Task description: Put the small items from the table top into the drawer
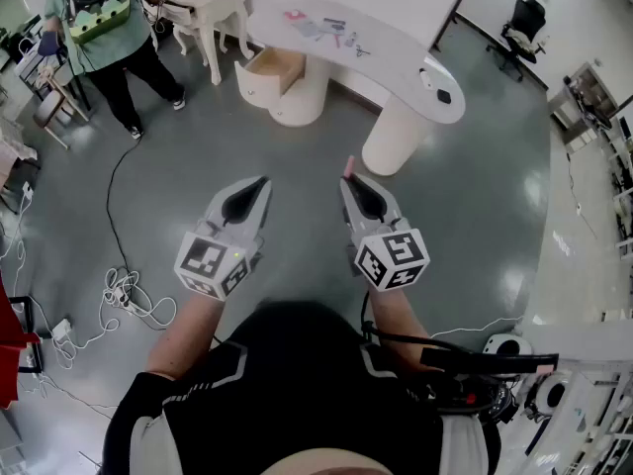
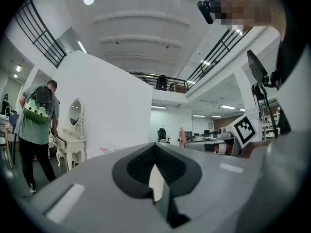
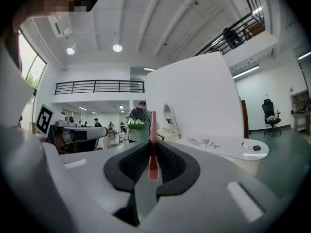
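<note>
In your right gripper [image 1: 353, 184] a thin, flat pink strip [image 3: 153, 135] is clamped edge-on between the ribbed black pads, and its end stands past the tips. Your left gripper [image 1: 261, 184] is drawn closed with nothing in it. You hold both forearms out side by side, with the grippers about level over the glossy grey floor [image 1: 297, 146]. Well ahead, the small items [image 1: 333, 30] lie on the curved white table [image 1: 396, 57]. Its rounded drawer [image 1: 274, 69] stands open, showing bare wood inside. A person [image 1: 99, 18] with a backpack stands beyond.
</note>
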`<action>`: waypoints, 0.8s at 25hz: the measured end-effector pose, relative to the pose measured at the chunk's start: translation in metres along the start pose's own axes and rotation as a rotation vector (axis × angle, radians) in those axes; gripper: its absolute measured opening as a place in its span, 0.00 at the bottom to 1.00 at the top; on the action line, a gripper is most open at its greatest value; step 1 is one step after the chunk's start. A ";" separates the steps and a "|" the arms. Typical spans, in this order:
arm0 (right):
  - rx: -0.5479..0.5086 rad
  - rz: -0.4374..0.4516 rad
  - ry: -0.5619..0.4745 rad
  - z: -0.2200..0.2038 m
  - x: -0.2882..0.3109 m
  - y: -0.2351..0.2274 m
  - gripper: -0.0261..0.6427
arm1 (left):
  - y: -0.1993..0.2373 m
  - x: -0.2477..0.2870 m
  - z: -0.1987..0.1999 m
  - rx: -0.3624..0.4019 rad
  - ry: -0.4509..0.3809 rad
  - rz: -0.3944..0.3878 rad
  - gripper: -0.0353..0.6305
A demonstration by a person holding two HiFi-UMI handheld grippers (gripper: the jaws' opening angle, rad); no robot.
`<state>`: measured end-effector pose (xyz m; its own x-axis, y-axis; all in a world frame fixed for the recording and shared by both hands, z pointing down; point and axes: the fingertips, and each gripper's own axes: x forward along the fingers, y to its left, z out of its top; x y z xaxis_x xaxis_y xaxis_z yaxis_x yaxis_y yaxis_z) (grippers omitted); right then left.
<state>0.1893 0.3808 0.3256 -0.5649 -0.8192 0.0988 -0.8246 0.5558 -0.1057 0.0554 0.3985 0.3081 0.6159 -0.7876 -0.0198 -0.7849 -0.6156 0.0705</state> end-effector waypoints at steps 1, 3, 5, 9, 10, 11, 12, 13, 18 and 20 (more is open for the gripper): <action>0.000 0.002 0.000 0.001 -0.001 0.001 0.11 | 0.000 -0.001 0.000 -0.003 0.001 0.006 0.05; 0.000 0.005 -0.001 0.002 -0.003 0.003 0.11 | 0.001 -0.003 0.001 -0.006 0.001 0.018 0.05; -0.001 0.009 -0.003 0.002 -0.004 0.006 0.11 | 0.002 -0.006 0.002 -0.004 -0.003 0.024 0.05; -0.001 0.013 -0.001 -0.001 -0.006 0.008 0.11 | 0.000 -0.011 0.000 -0.008 -0.006 0.025 0.05; -0.001 0.013 -0.001 -0.002 -0.006 0.008 0.11 | 0.000 -0.012 -0.001 -0.010 -0.006 0.027 0.05; 0.001 0.013 -0.003 -0.001 -0.007 0.009 0.11 | 0.000 -0.013 -0.002 -0.013 -0.006 0.029 0.05; 0.007 0.014 -0.007 -0.001 -0.008 0.009 0.11 | 0.001 -0.014 -0.002 -0.015 -0.006 0.032 0.05; 0.014 0.016 -0.011 0.000 -0.009 0.010 0.12 | 0.000 -0.015 -0.002 -0.016 -0.005 0.034 0.05; 0.018 0.024 -0.002 -0.003 -0.010 0.014 0.12 | -0.002 -0.018 -0.002 -0.020 -0.007 0.033 0.05; 0.020 0.021 -0.008 -0.003 -0.011 0.015 0.12 | -0.003 -0.020 -0.002 -0.019 -0.011 0.029 0.05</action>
<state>0.1833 0.3989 0.3263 -0.5815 -0.8087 0.0889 -0.8119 0.5697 -0.1276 0.0457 0.4162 0.3100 0.5919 -0.8055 -0.0283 -0.8011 -0.5918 0.0897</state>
